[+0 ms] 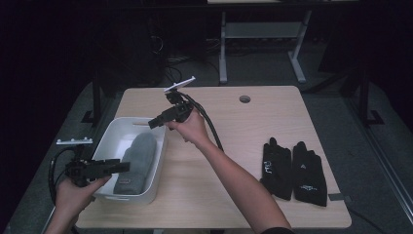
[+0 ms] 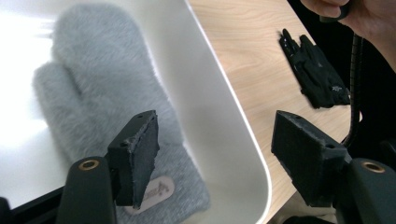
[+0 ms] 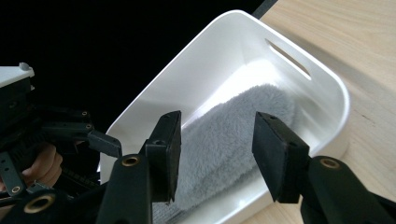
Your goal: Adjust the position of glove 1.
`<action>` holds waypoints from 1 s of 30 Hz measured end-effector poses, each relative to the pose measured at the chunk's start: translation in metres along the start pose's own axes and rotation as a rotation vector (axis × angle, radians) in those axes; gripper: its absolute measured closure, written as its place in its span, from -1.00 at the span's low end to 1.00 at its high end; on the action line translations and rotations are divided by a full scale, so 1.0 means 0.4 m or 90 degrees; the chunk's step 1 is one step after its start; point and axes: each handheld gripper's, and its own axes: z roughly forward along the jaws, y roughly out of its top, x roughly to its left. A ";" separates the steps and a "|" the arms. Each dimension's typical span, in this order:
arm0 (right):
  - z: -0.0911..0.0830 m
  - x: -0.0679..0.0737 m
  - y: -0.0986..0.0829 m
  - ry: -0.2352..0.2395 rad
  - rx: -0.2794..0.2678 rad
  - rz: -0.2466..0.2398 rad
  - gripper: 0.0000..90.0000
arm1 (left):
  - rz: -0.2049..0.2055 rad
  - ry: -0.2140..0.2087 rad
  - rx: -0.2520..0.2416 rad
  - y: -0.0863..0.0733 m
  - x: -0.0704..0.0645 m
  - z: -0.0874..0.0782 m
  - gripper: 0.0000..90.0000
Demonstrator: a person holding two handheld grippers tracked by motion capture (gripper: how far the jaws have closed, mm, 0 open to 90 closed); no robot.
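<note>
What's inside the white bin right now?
The white bin holds grey fuzzy mittens, stacked lengthwise; the left gripper view shows two. The bin floor beneath them is covered, so anything under them cannot be seen. Both claws hover open above it, holding nothing.

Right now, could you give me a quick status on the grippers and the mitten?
Left gripper and right gripper open, both above the bin. Grey mitten lying inside. Nothing in the way.

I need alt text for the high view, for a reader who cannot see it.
A person holds two open grippers over a white bin containing a grey mitten: left gripper at its near end, right gripper at its far rim. A pair of black gloves lies on the wooden table.
</note>
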 end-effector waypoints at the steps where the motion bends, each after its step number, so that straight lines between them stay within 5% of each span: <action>1: -0.007 0.000 -0.001 0.002 -0.002 0.000 0.14 | 0.005 -0.002 -0.002 0.003 -0.003 0.002 -0.32; 30: -0.193 -0.060 -0.076 0.003 -0.063 0.009 0.06 | 0.051 -0.034 0.010 0.071 -0.116 0.113 -0.40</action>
